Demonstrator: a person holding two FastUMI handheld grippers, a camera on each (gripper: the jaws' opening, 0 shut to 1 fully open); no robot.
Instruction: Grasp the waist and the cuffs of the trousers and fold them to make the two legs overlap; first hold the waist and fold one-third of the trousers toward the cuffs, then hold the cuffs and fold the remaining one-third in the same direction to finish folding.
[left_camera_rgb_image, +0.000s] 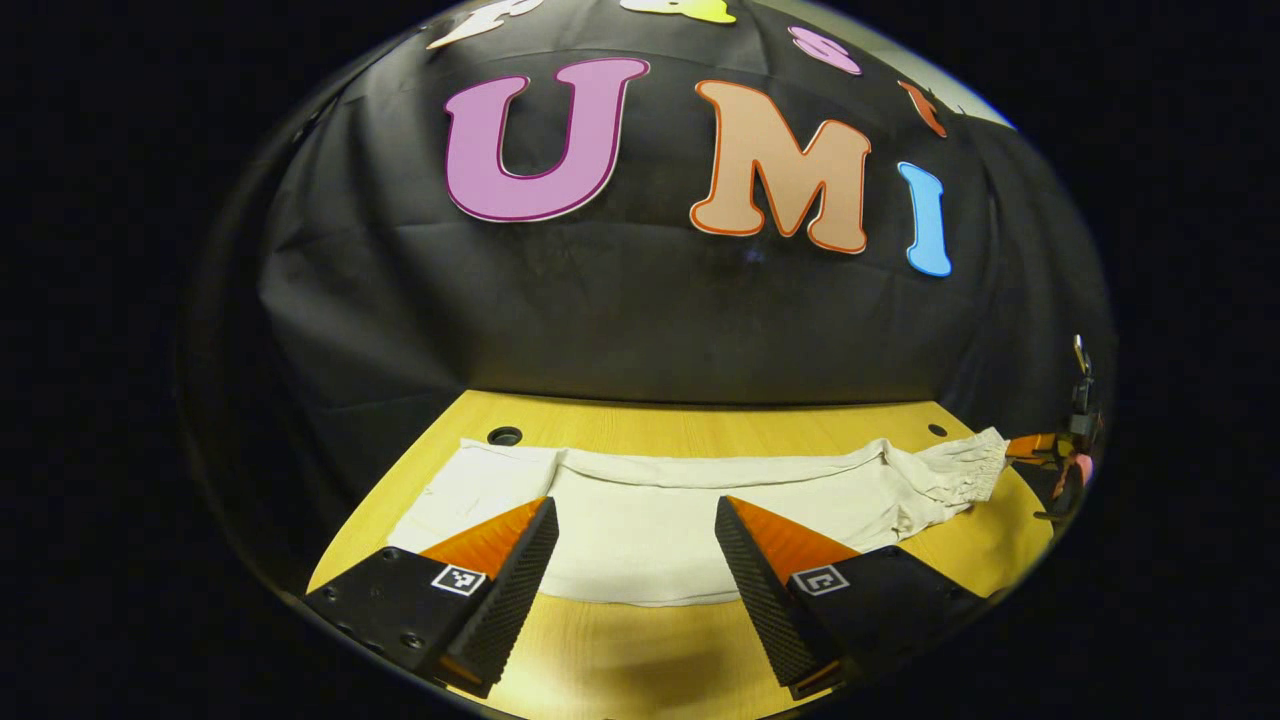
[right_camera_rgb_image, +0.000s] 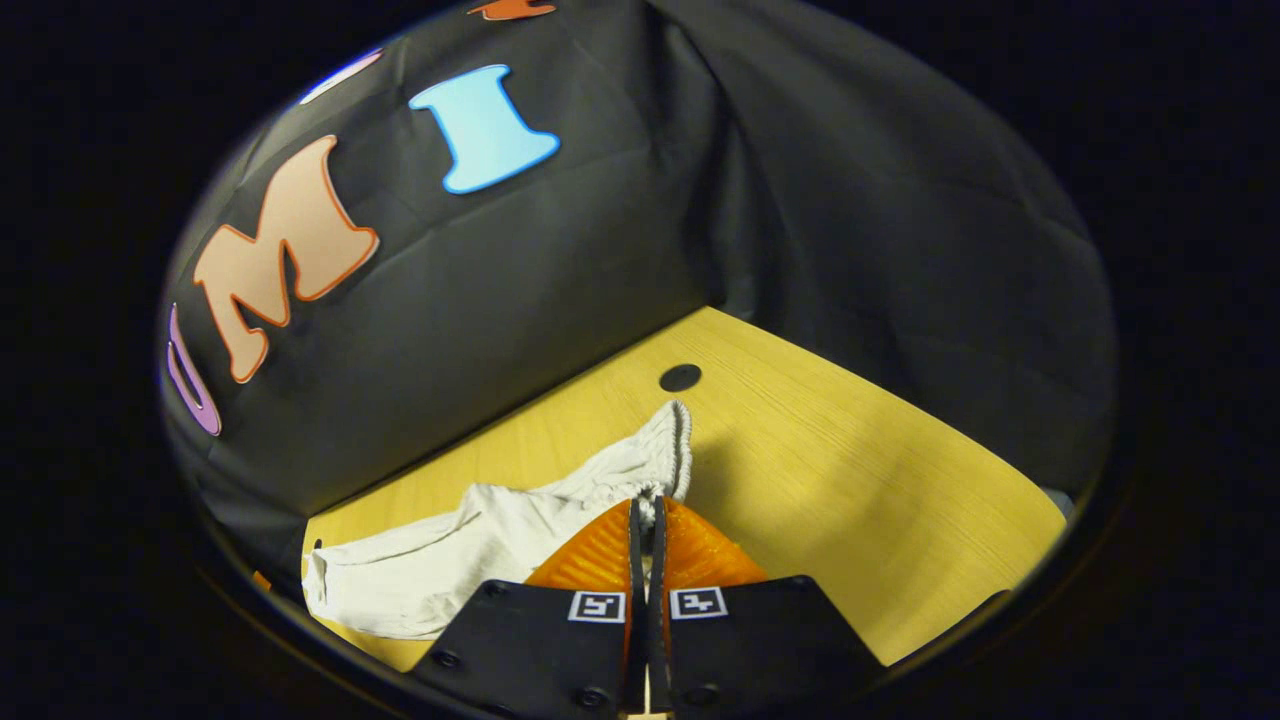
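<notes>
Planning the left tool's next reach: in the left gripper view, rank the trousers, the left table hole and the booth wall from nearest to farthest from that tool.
1. Trousers: spread flat on the table, right ahead of the open left tool.
2. Table hole: far left, just beyond the trousers' far edge.
3. Booth wall: upright behind the table's back edge.

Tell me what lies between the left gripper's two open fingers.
In the left gripper view, the left gripper is open over the trousers; between its fingers lie pale cloth, then bare wooden table nearer the camera.
</notes>
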